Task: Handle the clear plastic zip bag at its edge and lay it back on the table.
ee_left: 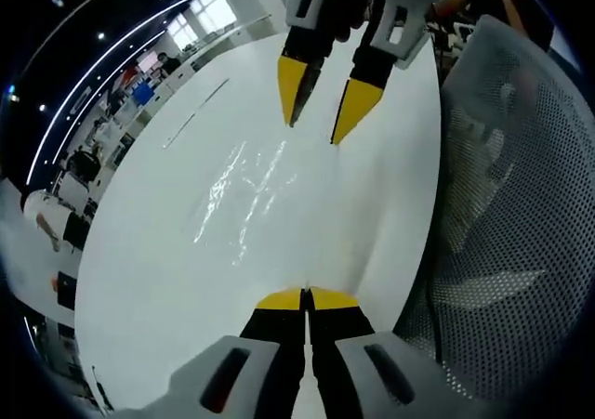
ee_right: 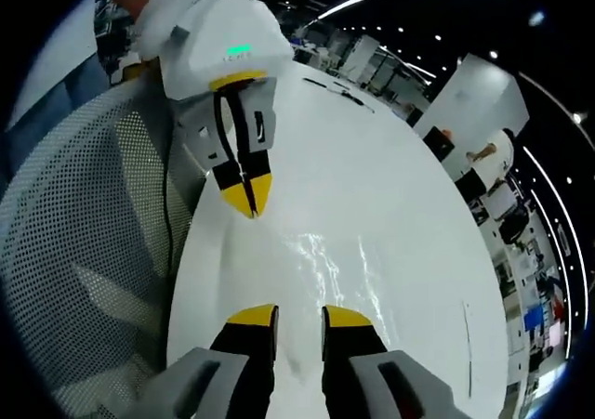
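Clear zip bag (ee_left: 244, 189) lies flat on the white desk (ee_left: 139, 252), visible mostly as glare streaks and creases; in the right gripper view it sits just ahead of that view's own fingers (ee_right: 339, 275). Exact outline hard to trace since it's transparent on white.

Left gripper (ee_left: 306, 298): yellow tips pressed together, no gap, at the bag's near edge. Looks like it is pinching the thin film there, but the film between the tips can't be made out, so the grip itself is a judgement. In the right gripper view the same gripper (ee_right: 245, 196) shows pointing down at the desk, tips closed, at the bag's far margin. A pinch low at the edge fits the task: hold the rim, keep the sheet flat.

Right gripper (ee_right: 299, 315): fingers parted with a clear gap, nothing between them, poised over the opposite edge of the bag. In the left gripper view it (ee_left: 321, 112) comes down from the top, tips spread, just above or touching the desk; can't tell which. Likely placed to take or steady the other edge.

Mesh chair back (ee_left: 511, 215) sits beside the desk edge. Office background with a person (ee_right: 483, 154) far off.
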### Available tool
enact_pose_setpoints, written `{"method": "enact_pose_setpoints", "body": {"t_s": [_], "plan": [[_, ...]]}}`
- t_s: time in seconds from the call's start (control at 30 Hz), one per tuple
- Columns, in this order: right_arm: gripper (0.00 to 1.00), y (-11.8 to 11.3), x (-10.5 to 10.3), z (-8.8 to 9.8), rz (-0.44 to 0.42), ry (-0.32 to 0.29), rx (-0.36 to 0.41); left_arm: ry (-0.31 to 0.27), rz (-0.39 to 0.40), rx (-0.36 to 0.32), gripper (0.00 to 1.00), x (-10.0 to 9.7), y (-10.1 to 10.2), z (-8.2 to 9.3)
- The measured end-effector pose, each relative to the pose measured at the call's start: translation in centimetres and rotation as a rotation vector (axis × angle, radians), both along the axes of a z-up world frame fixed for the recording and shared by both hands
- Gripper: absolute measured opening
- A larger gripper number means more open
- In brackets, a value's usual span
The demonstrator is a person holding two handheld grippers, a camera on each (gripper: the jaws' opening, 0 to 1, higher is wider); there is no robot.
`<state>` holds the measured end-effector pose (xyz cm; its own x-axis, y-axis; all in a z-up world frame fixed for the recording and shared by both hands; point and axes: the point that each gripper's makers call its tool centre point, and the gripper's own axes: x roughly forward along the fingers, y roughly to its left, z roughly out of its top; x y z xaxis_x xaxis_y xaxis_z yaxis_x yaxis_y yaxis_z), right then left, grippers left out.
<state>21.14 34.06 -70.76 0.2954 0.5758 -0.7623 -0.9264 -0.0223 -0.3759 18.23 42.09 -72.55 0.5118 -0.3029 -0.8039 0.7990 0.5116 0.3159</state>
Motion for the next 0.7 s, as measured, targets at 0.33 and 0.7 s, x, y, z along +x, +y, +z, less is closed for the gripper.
{"method": "enact_pose_setpoints", "body": {"t_s": [0.33,0.7], "plan": [[0.00,0.7,-0.4,-1.2,-0.002,-0.001,-0.023,-0.014,-0.010,-0.008,0.00,0.3,-0.1,-0.2],[0.00,0.3,0.2,-1.5,-0.041,0.026,-0.024,-0.053,-0.046,-0.010,0.00,0.8,-0.5,0.0]]}}
